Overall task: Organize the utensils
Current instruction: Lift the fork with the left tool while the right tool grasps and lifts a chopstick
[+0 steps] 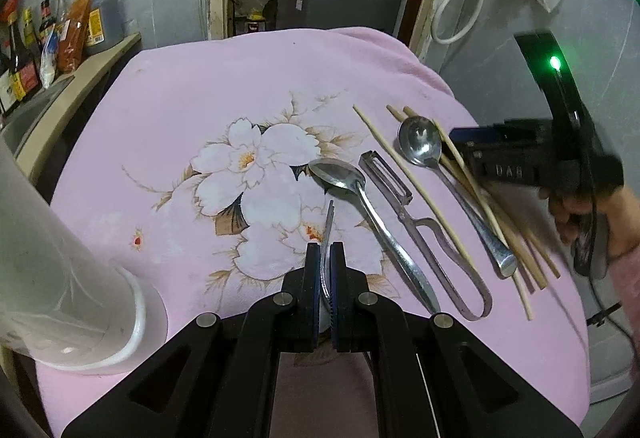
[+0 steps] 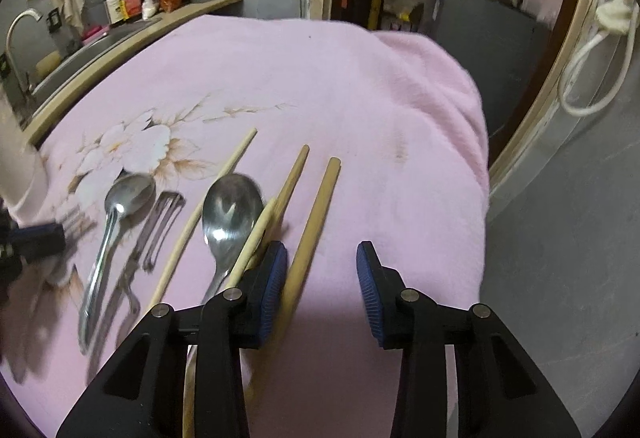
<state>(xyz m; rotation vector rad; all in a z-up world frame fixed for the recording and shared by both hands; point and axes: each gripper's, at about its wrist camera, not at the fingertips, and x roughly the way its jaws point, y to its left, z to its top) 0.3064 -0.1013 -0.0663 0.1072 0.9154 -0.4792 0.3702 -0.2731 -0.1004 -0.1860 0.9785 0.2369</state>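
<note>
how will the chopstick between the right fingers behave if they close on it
The chopstick looks thin, straight and wooden, so probably stiff and light. It seems round, so it may roll on the pink cloth if nudged. The right gripper stands open with one pad beside the chopstick, so it could pivot when pinched.

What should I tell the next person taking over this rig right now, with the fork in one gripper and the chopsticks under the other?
Left gripper: shut on the fork, held above the pink cloth.
Right gripper: open over the chopsticks, one between its fingers, not gripped.
On the cloth: two spoons, a peeler, several chopsticks.
A white cup stands at the left.
Done: fork picked up.
Left: probably place the fork, then collect the chopsticks, spoons and peeler.
</note>
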